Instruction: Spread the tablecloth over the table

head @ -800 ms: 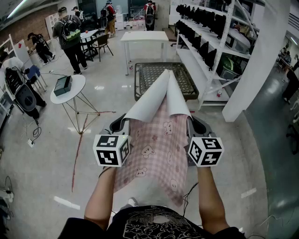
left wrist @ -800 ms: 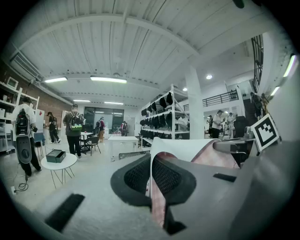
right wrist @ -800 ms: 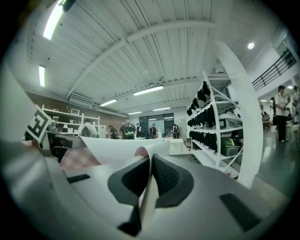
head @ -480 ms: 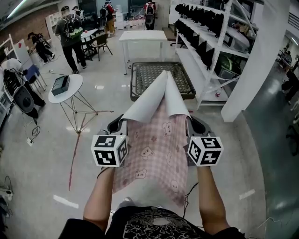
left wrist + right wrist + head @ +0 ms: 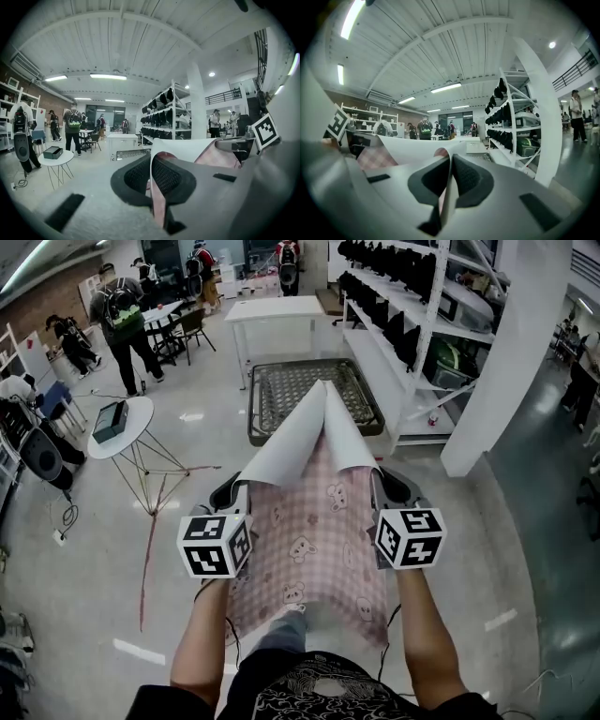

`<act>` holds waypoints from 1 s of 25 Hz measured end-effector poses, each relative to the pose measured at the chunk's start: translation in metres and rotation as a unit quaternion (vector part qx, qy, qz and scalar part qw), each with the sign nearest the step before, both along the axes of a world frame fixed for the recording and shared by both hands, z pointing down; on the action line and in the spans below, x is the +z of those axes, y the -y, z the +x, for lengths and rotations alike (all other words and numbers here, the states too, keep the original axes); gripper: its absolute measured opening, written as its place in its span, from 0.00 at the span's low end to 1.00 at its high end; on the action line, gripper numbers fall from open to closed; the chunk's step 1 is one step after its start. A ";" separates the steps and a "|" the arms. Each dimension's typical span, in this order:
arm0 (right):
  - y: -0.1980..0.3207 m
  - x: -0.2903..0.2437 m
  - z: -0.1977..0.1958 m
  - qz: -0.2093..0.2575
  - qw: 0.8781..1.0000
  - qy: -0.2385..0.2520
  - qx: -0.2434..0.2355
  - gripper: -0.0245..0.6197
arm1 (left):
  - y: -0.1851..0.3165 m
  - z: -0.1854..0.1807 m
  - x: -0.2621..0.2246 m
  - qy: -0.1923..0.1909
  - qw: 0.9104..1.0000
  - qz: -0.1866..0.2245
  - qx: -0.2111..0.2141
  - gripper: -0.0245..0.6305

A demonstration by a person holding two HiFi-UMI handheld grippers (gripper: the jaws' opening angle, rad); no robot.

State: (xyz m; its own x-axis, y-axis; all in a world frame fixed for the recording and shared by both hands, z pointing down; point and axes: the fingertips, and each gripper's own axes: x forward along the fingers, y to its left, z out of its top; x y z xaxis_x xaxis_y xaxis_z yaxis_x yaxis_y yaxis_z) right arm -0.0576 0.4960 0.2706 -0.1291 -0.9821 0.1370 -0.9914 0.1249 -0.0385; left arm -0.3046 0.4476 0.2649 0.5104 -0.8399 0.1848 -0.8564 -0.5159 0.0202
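Observation:
A pink checked tablecloth (image 5: 314, 540) with small bear prints hangs between my two grippers, and its white underside (image 5: 309, 432) curls up into a peak in front. My left gripper (image 5: 232, 491) is shut on the cloth's left edge (image 5: 157, 197), which runs between its dark pads. My right gripper (image 5: 386, 486) is shut on the right edge (image 5: 446, 192) in the same way. Both are held about level at waist height, roughly a forearm apart. The white table (image 5: 281, 310) stands far ahead across the floor, beyond a metal mesh frame.
A metal mesh bed frame (image 5: 309, 395) lies on the floor straight ahead. White shelving (image 5: 412, 334) with dark helmets runs along the right, beside a white pillar (image 5: 497, 362). A small round white table (image 5: 122, 423) stands at left. Several people (image 5: 117, 320) with backpacks stand at the back left.
The whole room has slid down and closer in the head view as the person walks forward. Both grippers keep their hold on the cloth; a leg now shows under it.

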 end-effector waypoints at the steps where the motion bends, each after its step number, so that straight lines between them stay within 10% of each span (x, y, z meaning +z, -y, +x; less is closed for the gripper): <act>1: 0.005 0.001 0.004 0.000 1.000 -0.001 0.001 0.05 | 0.006 0.003 0.001 -0.001 1.000 0.000 0.001 0.05; 25: 0.280 0.011 0.040 -0.038 0.999 -0.032 0.020 0.05 | 0.282 0.034 0.027 -0.023 0.999 -0.033 0.012 0.05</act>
